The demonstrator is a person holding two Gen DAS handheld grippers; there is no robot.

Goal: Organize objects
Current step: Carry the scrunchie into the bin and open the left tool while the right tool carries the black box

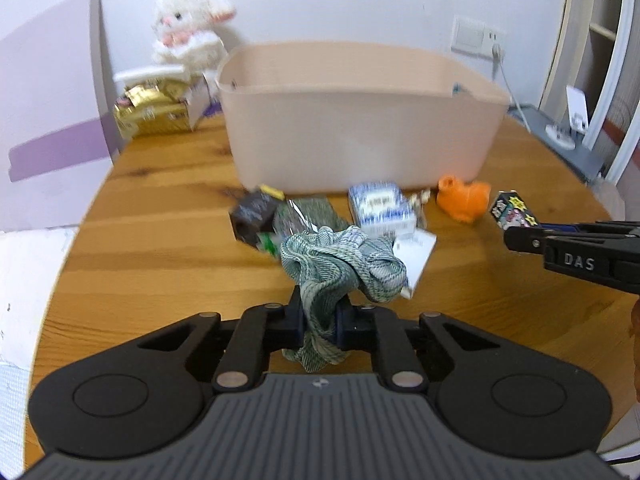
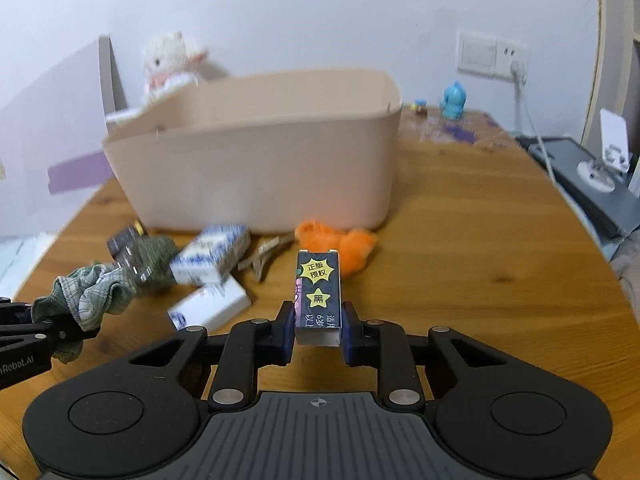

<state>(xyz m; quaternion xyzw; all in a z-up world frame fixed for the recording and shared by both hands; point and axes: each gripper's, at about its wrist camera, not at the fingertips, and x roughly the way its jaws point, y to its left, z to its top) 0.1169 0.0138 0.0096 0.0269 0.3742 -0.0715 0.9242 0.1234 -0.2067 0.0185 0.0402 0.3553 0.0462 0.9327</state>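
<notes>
— grippers first: what is each one holding?
— left gripper [image 1: 319, 322] has its fingers pinched on a green checked scrunchie [image 1: 344, 266], held clear above the wooden table [image 1: 160, 248]. right gripper [image 2: 318, 334] squeezes a small black box with yellow star stickers [image 2: 318, 292] between its pads, the box pointing toward twelve o'clock.
— and the bin?
— beige plastic bin [image 1: 360, 120] stands at twelve o'clock of both grippers, on the table's far half. i cannot tell what lies inside it.
— what remains on the table?
— in the left wrist view, just in front of the bin: a dark box [image 1: 252, 216] at eleven o'clock, a green packet [image 1: 308, 212] beside it, a blue-and-white box [image 1: 380, 206] at twelve, an orange toy [image 1: 464, 196] at one o'clock. a white plush [image 1: 188, 28] sits behind the bin at eleven o'clock, on a gold package [image 1: 152, 112].
</notes>
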